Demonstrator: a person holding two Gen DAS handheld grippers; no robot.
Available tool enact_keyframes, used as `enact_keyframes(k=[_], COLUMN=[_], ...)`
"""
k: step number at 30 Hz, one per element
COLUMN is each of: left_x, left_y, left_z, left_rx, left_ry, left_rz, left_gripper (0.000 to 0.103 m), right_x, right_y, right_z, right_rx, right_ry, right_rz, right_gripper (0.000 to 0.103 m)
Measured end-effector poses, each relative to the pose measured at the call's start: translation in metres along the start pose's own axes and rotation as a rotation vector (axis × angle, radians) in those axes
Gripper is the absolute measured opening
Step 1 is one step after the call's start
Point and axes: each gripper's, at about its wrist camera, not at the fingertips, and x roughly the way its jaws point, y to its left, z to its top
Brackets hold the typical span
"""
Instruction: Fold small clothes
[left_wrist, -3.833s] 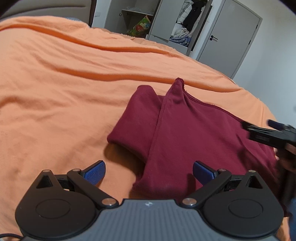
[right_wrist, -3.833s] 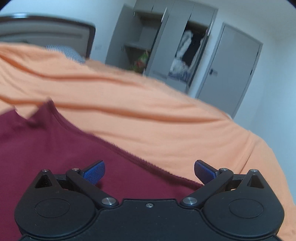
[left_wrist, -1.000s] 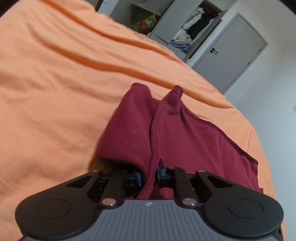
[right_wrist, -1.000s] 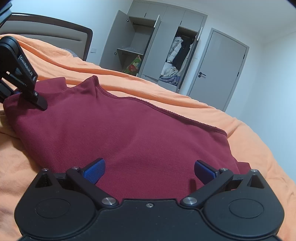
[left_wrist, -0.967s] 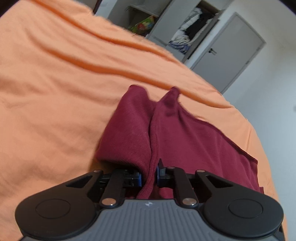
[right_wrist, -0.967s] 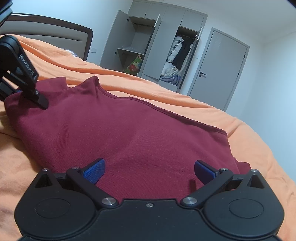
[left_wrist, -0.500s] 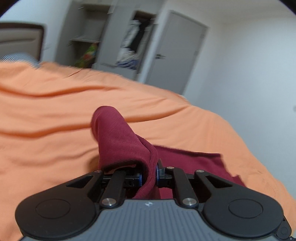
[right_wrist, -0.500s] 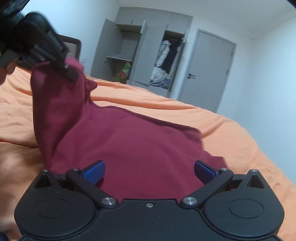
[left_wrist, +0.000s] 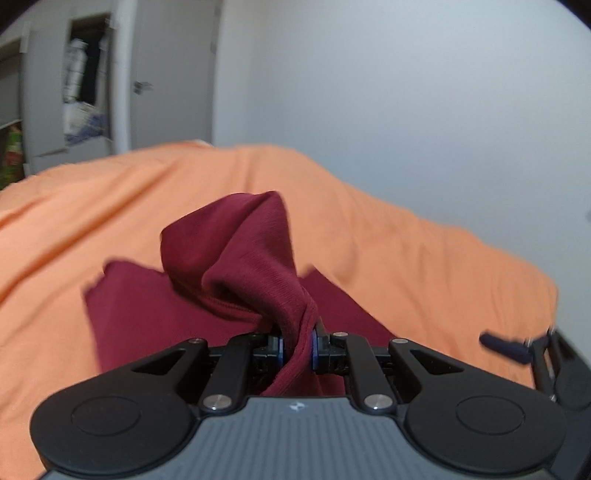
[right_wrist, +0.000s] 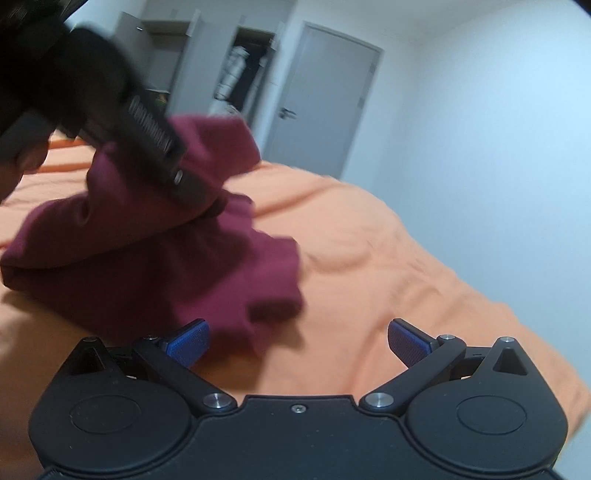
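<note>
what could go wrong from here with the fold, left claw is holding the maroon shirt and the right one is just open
The left claw pinches a bunched wad of the maroon shirt, not a flat edge, so the fold may land twisted or lumpy. The right claw is open and pins nothing, so the lower layer could drag across the orange bedsheet. The frames are blurred, suggesting fast motion that may overshoot the fold.

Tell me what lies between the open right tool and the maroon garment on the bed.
Nothing visible does. The right tool is open, with only bare orange bedsheet between its fingers, and the maroon garment lies just ahead to its left. The left tool is shut on a raised fold of that garment, above it.
</note>
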Motion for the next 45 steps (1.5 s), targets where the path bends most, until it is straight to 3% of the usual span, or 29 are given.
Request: enact_keyframes(k=[5,8,9,10,14,16,19,25,31,35,40,45], left_x=[0.011,0.003,-0.001,-0.006,-0.023,-0.034,-0.049,-0.066,-0.067,-0.065,-0.065,-0.064], left_y=[-0.020,-0.014,-0.012,-0.010,0.002,0.009,0.019,0.055,0.105,0.117,0.119,0.118], left_z=[-0.022,-0.024,-0.024,-0.027,-0.030,-0.033,-0.034,-0.039,-0.065,-0.081,-0.091,-0.093], left_rx=[0.034,-0.005,-0.021,-0.037,-0.078,-0.113,-0.155,-0.259,-0.439,-0.485,-0.498,-0.501], left_ry=[0.049,0.047,0.044,0.040,0.030,0.005,-0.046,-0.074,0.022,0.061,0.064,0.066], left_rz=[0.001,-0.056,-0.080,-0.096,-0.123,-0.121,-0.072,0.126,0.248,0.252,0.237,0.233], left_gripper=[0.015,0.038,0.051,0.057,0.064,0.083,0.101,0.102,0.103,0.102,0.102,0.102], right_x=[-0.001,0.001,0.002,0.002,0.003,0.003,0.004,-0.001,-0.001,0.012,0.037,0.046], right_y=[-0.012,-0.014,-0.013,-0.014,-0.014,-0.016,-0.019,-0.033,-0.054,-0.047,-0.026,-0.028], right_z=[-0.013,-0.019,-0.017,-0.018,-0.017,-0.017,-0.017,-0.010,0.011,0.033,0.055,0.073], right_rx=[0.034,0.039,0.038,0.038,0.050,0.063,0.094,0.235,0.442,0.448,0.418,0.529], right_ry=[0.039,0.062,0.065,0.068,0.072,0.073,0.072,0.020,-0.023,-0.017,0.063,0.051], right_rz=[-0.026,-0.032,-0.035,-0.036,-0.037,-0.035,-0.031,0.004,0.148,0.237,0.251,0.340], right_gripper=[0.102,0.102,0.102,0.102,0.102,0.102,0.102,0.102,0.103,0.103,0.102,0.102])
